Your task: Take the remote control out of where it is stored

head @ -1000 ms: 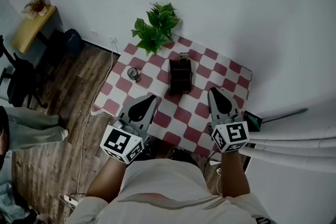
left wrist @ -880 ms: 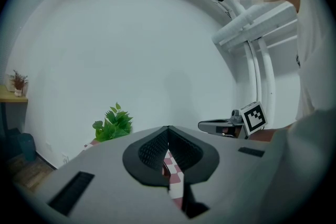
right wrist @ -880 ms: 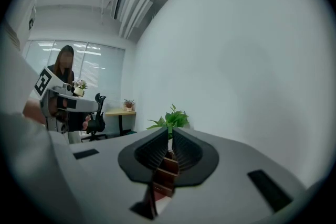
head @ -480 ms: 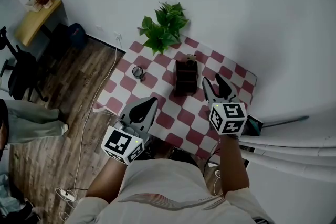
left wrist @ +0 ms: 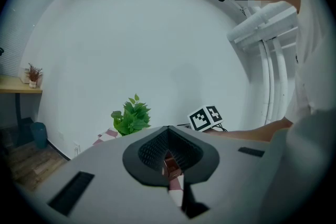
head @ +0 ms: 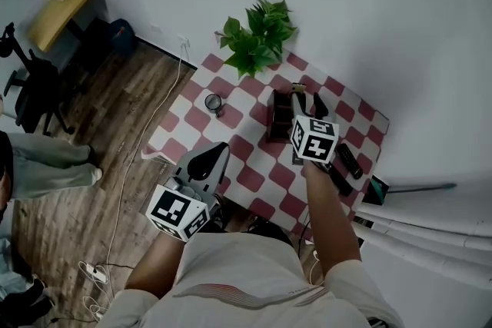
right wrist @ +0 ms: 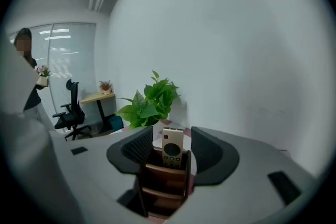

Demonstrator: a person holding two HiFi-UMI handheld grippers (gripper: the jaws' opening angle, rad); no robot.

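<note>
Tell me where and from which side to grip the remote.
Grip the remote by its exposed top half, pads on its long edges, coming from the front, slightly above. It stands upright in the holder, lower half walled in. The right claw, jaws just opening, has it lined up between them, untouched.

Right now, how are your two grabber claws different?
The right gripper reaches to the brown holder; the left gripper hangs back by the table's near edge. The right gripper's jaws have just been opening and stand apart, the remote showing between them, untouched; the left gripper's are shut, empty. Both carry a marker cube.
</note>
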